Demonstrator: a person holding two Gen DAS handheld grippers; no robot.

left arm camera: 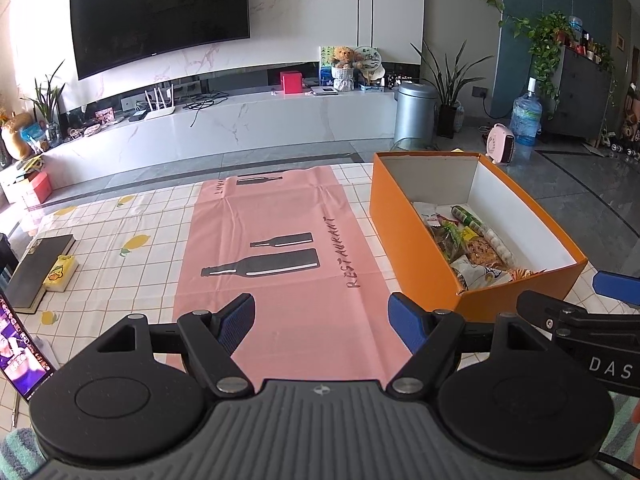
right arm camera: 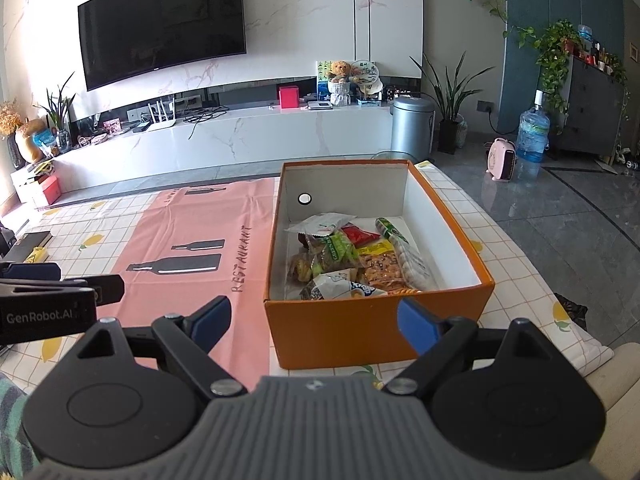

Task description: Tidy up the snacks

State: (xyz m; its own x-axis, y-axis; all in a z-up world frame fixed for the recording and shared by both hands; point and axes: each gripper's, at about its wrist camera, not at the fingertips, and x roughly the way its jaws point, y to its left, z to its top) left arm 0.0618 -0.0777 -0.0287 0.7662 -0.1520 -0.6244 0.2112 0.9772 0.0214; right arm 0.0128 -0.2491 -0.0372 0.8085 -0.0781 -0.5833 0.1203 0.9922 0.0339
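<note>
An orange box (left arm camera: 404,236) (right arm camera: 360,336) with white inner walls stands on the table, right of a pink cloth (left arm camera: 280,264) (right arm camera: 188,248). Several snack packets (left arm camera: 472,248) (right arm camera: 348,260) lie inside it. My left gripper (left arm camera: 322,320) hovers open over the near end of the pink cloth, holding nothing. My right gripper (right arm camera: 314,320) is open and empty just in front of the box's near wall. In the left wrist view the right gripper appears at the right edge; in the right wrist view the left gripper shows at the left edge.
A dark book (left arm camera: 38,268) with a yellow carton (left arm camera: 60,274) beside it lies at the table's left. A lit screen (left arm camera: 20,356) stands at the near left corner. Beyond the table are a TV console (left arm camera: 240,124), a bin (left arm camera: 414,114) and a water jug (left arm camera: 526,118).
</note>
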